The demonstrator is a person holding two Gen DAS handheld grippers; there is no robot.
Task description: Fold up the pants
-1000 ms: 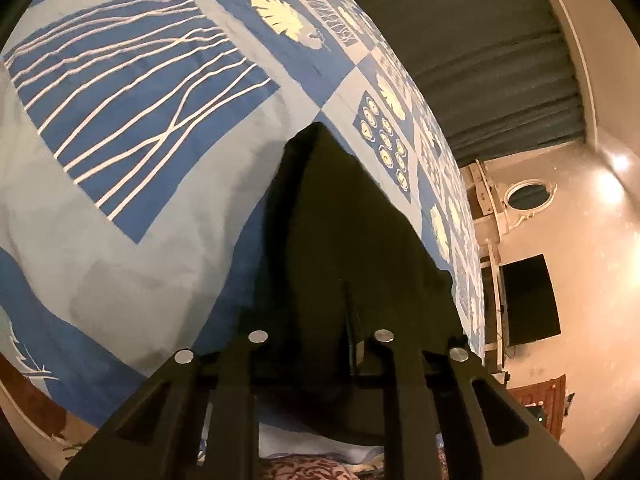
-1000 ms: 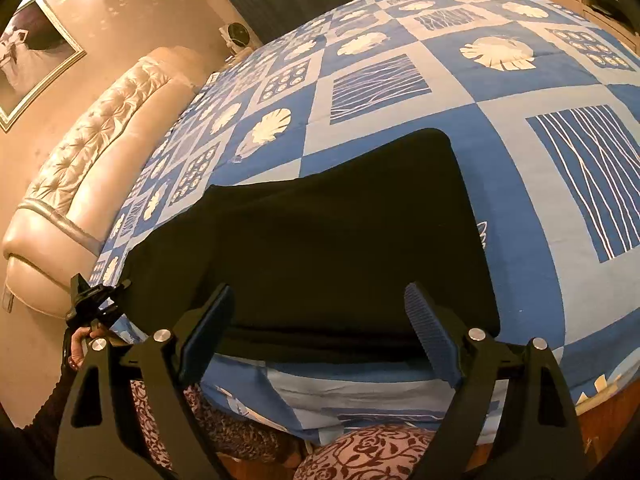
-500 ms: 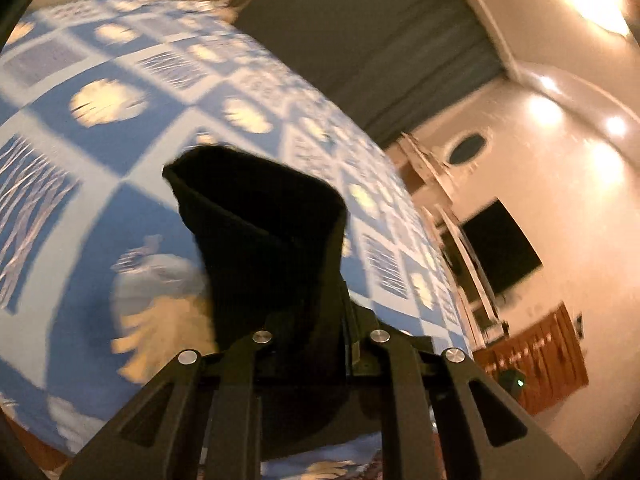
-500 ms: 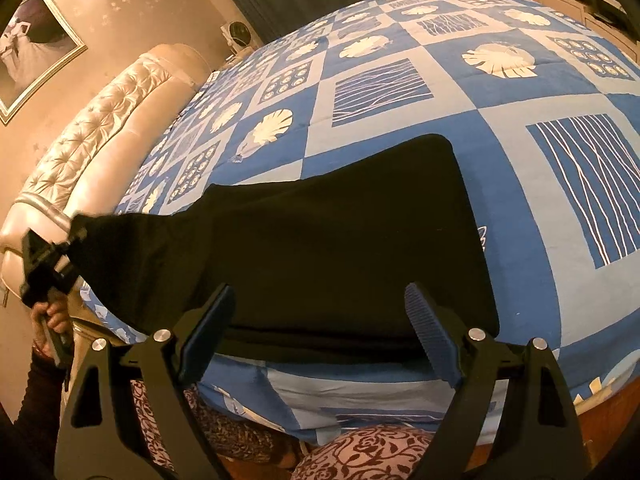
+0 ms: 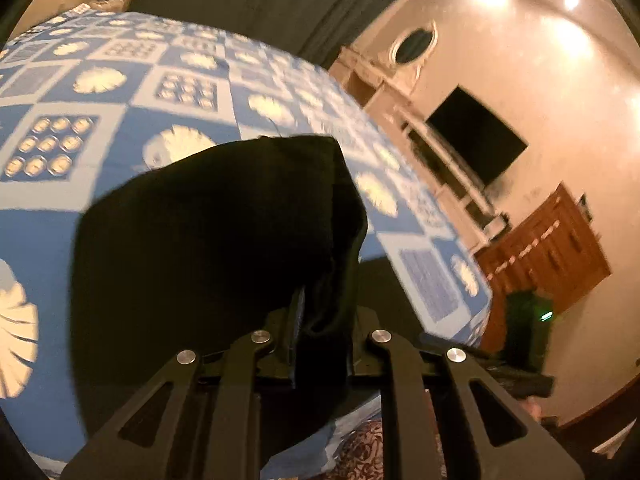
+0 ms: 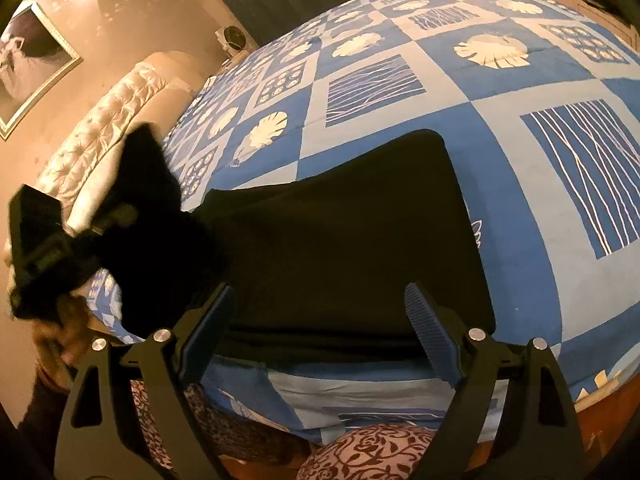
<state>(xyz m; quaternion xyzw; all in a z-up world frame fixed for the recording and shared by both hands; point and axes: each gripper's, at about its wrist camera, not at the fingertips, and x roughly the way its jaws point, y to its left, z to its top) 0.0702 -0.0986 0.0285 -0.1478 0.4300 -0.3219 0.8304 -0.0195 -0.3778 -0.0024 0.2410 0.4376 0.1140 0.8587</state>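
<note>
Black pants (image 6: pixel 352 232) lie across the near part of a blue patterned bedspread (image 6: pixel 500 92). My left gripper (image 5: pixel 322 320) is shut on one end of the pants (image 5: pixel 208 240), lifted off the bed so the cloth hangs and folds over in front of the lens. In the right wrist view that left gripper (image 6: pixel 116 216) shows at the left, held by a hand (image 6: pixel 60 332), with the raised pants end bunched around it. My right gripper (image 6: pixel 316 312) hovers open above the pants' near edge, nothing between its blue pads (image 6: pixel 430 332).
The bed's near edge drops to a floral-patterned cloth (image 6: pixel 372 456) below. A tufted cream headboard (image 6: pixel 108 120) curves at the left. A wall-mounted TV (image 5: pixel 476 148), white shelving and a wooden door (image 5: pixel 552 252) stand beyond the bed's far side.
The left gripper has lifted its end of the pants off the bed and carried it up and toward the right, rolling as it went. The right gripper stayed still and open.
</note>
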